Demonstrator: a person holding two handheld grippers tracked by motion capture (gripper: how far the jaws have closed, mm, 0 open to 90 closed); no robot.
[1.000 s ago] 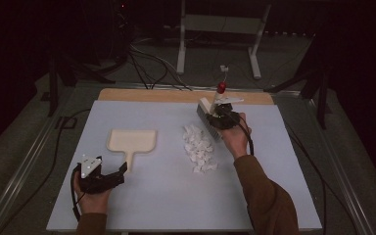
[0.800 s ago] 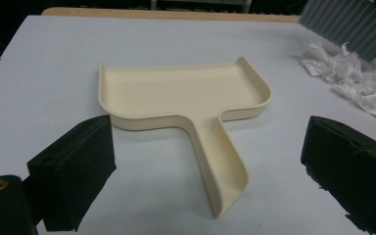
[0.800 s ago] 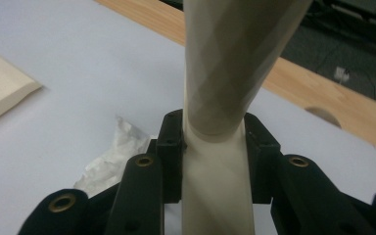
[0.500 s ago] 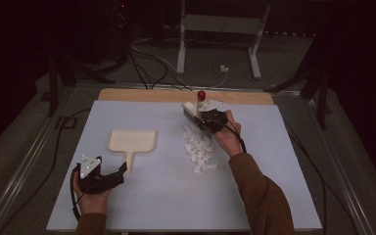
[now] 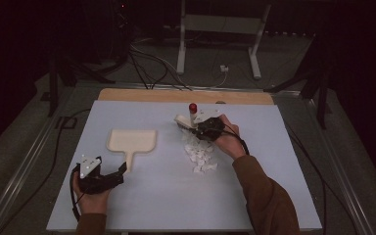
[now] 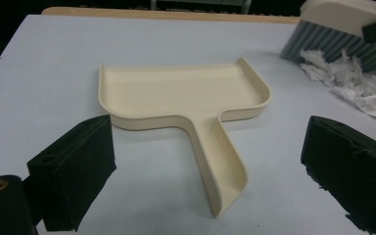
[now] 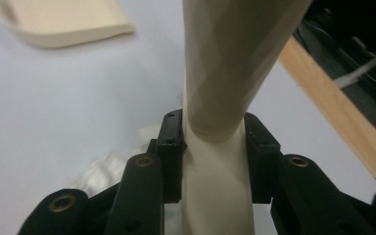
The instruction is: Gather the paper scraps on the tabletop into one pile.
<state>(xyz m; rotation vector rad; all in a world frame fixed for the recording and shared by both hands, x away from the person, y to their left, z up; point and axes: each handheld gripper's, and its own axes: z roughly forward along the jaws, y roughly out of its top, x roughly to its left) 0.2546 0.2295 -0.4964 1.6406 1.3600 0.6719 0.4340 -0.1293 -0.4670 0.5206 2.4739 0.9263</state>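
A: Where do the tongs stand?

B: The right gripper [image 5: 203,128] is pinching the cream handle of a small brush [image 7: 220,73]; its own view shows both jaws pressed against the handle. The left gripper [image 5: 112,175] has its jaws spread with nothing between them, resting near the front left corner of the table [image 5: 274,196].

A: And the things themselves?

B: The brush head sits at the far end of the pile of paper scraps [image 5: 199,152], toward the back edge of the table, right of the middle. The dustpan [image 5: 131,141] lies flat left of the pile and apart from it, its handle pointing at the left gripper.

A: How far along, would you say?

B: Early, I judge. The brush is in hand, but the scraps lie loose on the table, the pan is empty, and nobody holds it yet. Gripping the pan and sweeping the pile in remain.

A: Do the views differ?

B: The left gripper view shows the grey bristles [image 6: 323,44] touching the scraps and the pan's bare inside; the high view gives the layout; the right gripper view shows the grip itself.
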